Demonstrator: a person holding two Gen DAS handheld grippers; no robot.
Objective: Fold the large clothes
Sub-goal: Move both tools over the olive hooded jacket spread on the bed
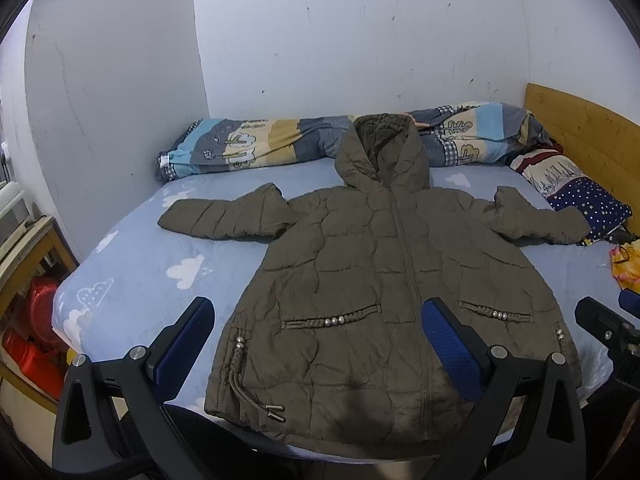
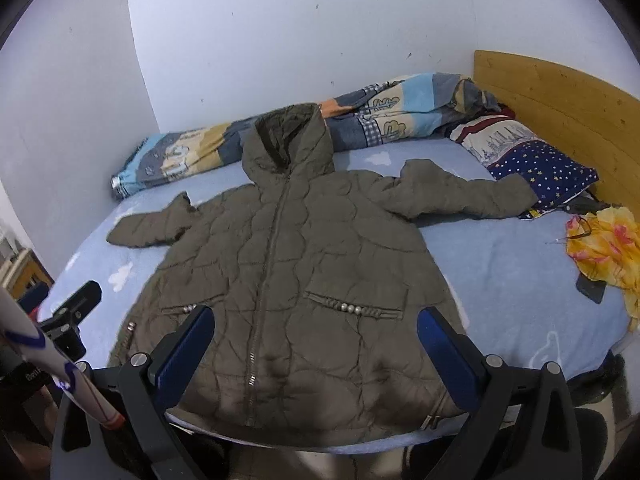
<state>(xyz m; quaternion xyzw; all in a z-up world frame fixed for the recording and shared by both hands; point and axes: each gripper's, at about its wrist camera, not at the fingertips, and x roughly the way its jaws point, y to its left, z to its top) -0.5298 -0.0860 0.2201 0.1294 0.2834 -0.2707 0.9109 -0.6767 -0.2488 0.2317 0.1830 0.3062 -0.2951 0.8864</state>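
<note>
Along the bottom of the left wrist view, the left gripper stands wide open with nothing between its blue-padded fingers, which frame the lower hem of the jacket from above. At the right edge of that same view the tip of the right gripper shows as a dark bar. Low in the right wrist view, the right gripper is likewise spread wide and holds nothing, its blue pads over the jacket's bottom half; the left gripper appears at the lower left of this frame.

Beyond both claws, the olive quilted jacket lies flat and face up across the centre of each frame, zipped, sleeves spread to either side, hood toward the top. It rests on a pale blue bedsheet printed with white clouds. Behind the hood a rolled patterned quilt runs along the white wall. A starred pillow sits at the upper right, just touching the right sleeve cuff, before a wooden headboard. A yellow floral cloth lies at the right edge.
</note>
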